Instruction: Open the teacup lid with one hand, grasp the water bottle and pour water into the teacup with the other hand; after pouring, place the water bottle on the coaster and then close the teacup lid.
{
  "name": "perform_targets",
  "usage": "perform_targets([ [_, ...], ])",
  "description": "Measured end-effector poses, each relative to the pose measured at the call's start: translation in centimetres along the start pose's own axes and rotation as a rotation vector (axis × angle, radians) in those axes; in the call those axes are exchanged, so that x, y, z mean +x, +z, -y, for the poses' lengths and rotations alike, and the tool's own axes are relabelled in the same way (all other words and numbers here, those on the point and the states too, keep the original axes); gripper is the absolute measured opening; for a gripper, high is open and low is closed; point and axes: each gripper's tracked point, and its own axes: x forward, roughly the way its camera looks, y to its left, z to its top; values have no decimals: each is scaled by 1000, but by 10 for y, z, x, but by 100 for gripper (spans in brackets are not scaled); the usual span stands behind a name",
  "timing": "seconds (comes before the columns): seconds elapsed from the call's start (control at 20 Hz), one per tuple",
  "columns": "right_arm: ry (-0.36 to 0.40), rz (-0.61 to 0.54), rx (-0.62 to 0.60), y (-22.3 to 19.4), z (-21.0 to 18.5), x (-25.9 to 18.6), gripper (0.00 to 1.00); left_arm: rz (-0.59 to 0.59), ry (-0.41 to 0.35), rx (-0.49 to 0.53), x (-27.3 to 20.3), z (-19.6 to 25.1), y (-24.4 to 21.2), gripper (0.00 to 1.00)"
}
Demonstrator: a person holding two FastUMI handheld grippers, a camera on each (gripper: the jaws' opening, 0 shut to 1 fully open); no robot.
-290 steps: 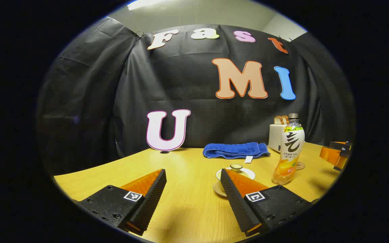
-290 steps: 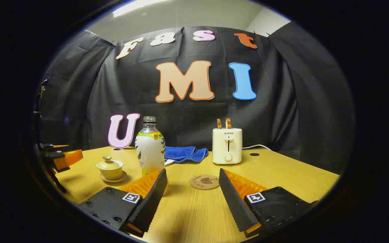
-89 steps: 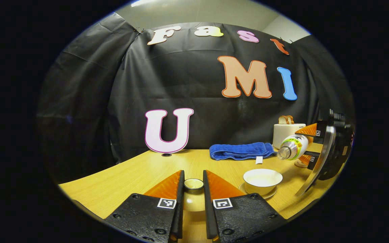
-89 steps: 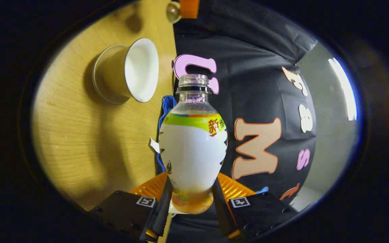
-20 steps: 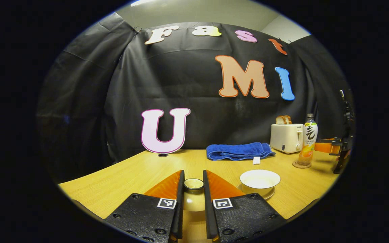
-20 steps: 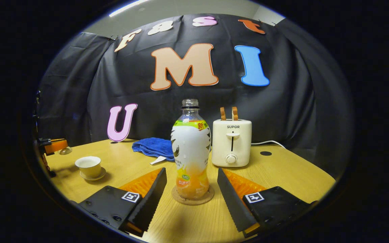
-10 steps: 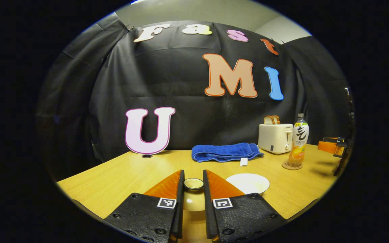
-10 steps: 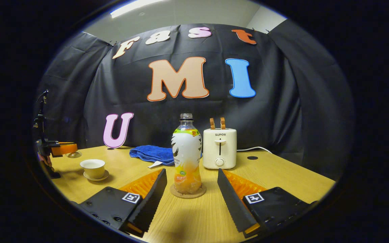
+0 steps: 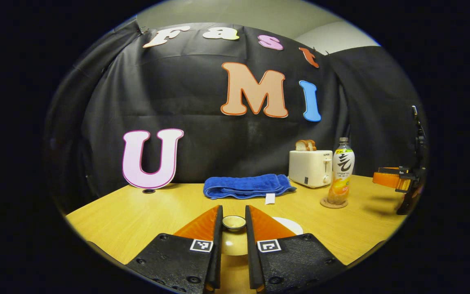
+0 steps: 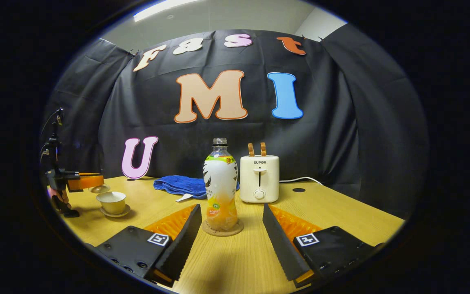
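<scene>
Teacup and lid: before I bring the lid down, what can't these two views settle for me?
- Water level in the teacup: too small and side-on in the right gripper view.
- Teacup in the left gripper view: mostly hidden behind the left gripper; alignment unclear.
- Lid: its underside and rim are masked between the fingers.
- Coaster: its centre is covered by the water bottle.

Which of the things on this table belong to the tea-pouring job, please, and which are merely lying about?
Job: pale ceramic teacup on its saucer; its knobbed lid, held in the left gripper; clear plastic water bottle; round cork coaster.

Lying about: folded blue towel; cream toaster with bread.
</scene>
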Motion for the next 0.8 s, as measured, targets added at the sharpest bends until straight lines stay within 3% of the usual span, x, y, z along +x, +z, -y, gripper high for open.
perform_targets([
  [0.1, -32, 2, -1, 0, 7, 0, 92, -2, -40, 0, 4, 12, 0, 25],
  [0.15, -53, 5, -2, 0, 11, -1, 99, 0, -61, -1, 6, 17, 0, 25],
  [0.45, -151, 13, -5, 1, 28, -4, 92, -4, -133, -1, 12, 36, 0, 25],
  [0.65, -165, 17, -6, 0, 31, -3, 92, -5, -166, -1, 11, 44, 0, 25],
  [0.8, -160, 16, -6, 1, 30, -12, 99, -11, -182, 5, 11, 47, -1, 25],
])
